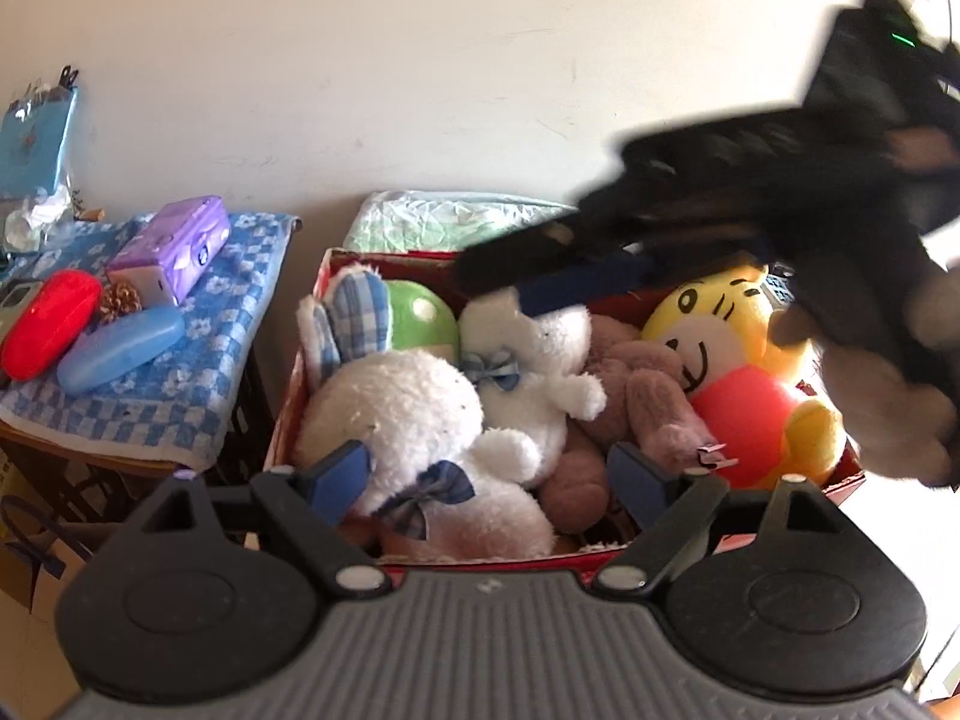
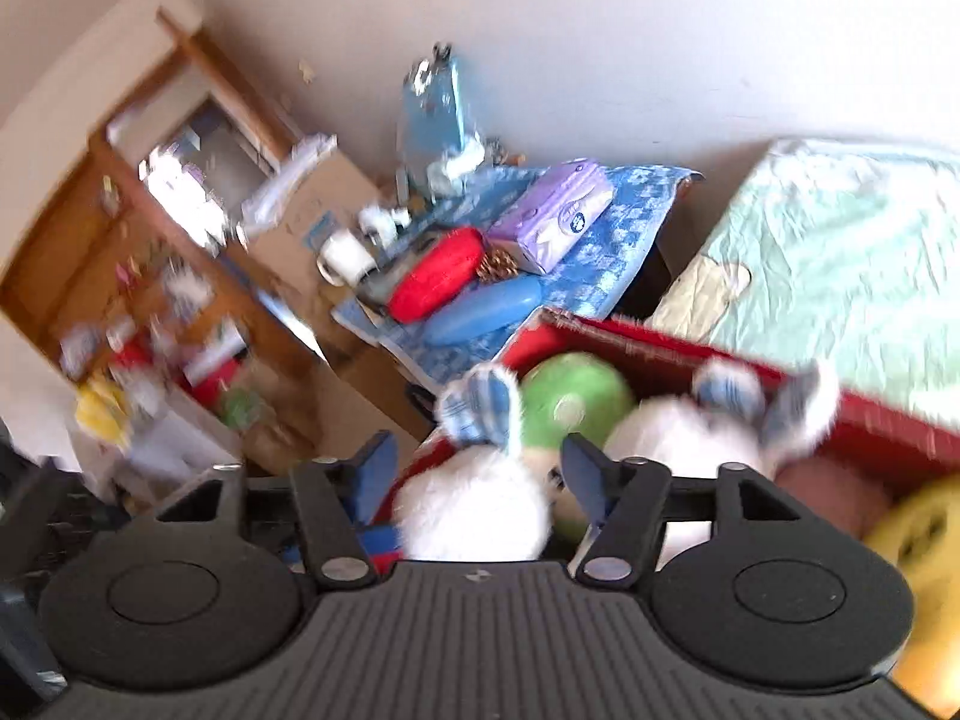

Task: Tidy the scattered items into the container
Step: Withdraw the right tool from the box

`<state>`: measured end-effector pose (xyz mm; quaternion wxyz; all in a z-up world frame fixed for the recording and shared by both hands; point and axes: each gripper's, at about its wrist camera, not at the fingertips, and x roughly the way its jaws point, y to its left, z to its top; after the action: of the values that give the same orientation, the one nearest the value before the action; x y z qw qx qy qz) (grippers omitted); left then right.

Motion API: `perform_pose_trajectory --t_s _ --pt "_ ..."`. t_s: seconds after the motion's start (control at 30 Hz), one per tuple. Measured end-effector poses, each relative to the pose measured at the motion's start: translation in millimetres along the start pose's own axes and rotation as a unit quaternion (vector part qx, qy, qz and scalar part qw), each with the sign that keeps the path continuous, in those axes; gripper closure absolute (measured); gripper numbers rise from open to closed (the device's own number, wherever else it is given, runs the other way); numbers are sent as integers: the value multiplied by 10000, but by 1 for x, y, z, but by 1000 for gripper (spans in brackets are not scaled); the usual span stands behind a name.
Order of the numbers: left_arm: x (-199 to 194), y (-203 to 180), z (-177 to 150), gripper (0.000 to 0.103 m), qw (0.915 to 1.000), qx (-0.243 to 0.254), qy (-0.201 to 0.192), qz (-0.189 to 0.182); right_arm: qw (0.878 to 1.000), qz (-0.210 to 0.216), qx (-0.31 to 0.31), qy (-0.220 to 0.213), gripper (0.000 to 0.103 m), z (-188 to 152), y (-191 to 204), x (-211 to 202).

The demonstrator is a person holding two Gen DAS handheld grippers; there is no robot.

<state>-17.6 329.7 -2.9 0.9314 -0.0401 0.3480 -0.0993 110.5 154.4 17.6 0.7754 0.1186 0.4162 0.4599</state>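
Box (image 1: 336,276): red carton, open-topped, filling the middle of the left wrist view; packed with soft toys.
Big rabbit (image 1: 414,420): white plush at 7 o'clock inside the box, checked blue ears up toward 11 o'clock, a blue bow at its neck.
Small rabbit (image 1: 534,360): white plush at the box centre, blue bow on it, touching the big rabbit.
Green ball (image 1: 420,315): at 11 o'clock in the box, behind the big rabbit's ears.
Bear (image 1: 636,396): brownish plush, right of centre, lying between the small rabbit and the yellow doll.
Yellow doll (image 1: 738,372): at 3 o'clock in the box, smiling face up, red shirt.
Left gripper (image 1: 492,477): low at 6 o'clock of its own view, over the box's near edge; jaws spread wide, the big rabbit's body lay between them but the pads did not press on it, so it was released.
Right gripper (image 1: 510,288): entered the left view from 2 o'clock, blurred, tips above the small rabbit's head. In its own view (image 2: 480,468) the jaws stood part open with white fur between the tips; the blur hid whether the pads (image 2: 585,474) gripped it, so I cannot tell if it was grasping.
Side table (image 1: 198,414): at 9 o'clock of the box, under a blue checked cloth (image 1: 240,300).
On the cloth: red case (image 1: 51,324), blue case (image 1: 120,348), purple pack (image 1: 174,246), pine cone (image 1: 119,302), all close together.
Bed (image 2: 840,252): pale green cover, at 12 o'clock behind the box.
Shelf (image 2: 144,252): wooden, cluttered, at 9 o'clock in the right wrist view, blurred.
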Motion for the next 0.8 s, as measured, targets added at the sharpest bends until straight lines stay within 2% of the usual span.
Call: perform_pose_trajectory --t_s 0.07,0.17,0.37,0.47,0.6,0.7,0.8 --pt "1 -1 0 12 10000 60 14 -22 9996 -233 88 -106 45 -14 8 -6" --pt "1 -3 0 11 9999 148 50 -16 9957 -811 323 -305 45 -35 17 -13" --pt "-4 -6 8 11 9999 110 56 -79 9756 -1909 704 -825 43 -56 29 -45" --pt "-10 -10 17 11 9999 48 -64 -63 9700 -1887 1076 -1092 42 -61 25 -70" --pt "-12 -17 27 9 9997 -11 -164 174 9630 -2038 1170 -1318 37 -65 27 -91" --pt "-10 -22 32 9 9989 -144 -29 446 9634 -1973 1140 -1412 37 -68 26 -99" --pt "-7 -29 38 8 9963 -257 165 807 9604 -2101 1147 -1427 37 -70 26 -104"
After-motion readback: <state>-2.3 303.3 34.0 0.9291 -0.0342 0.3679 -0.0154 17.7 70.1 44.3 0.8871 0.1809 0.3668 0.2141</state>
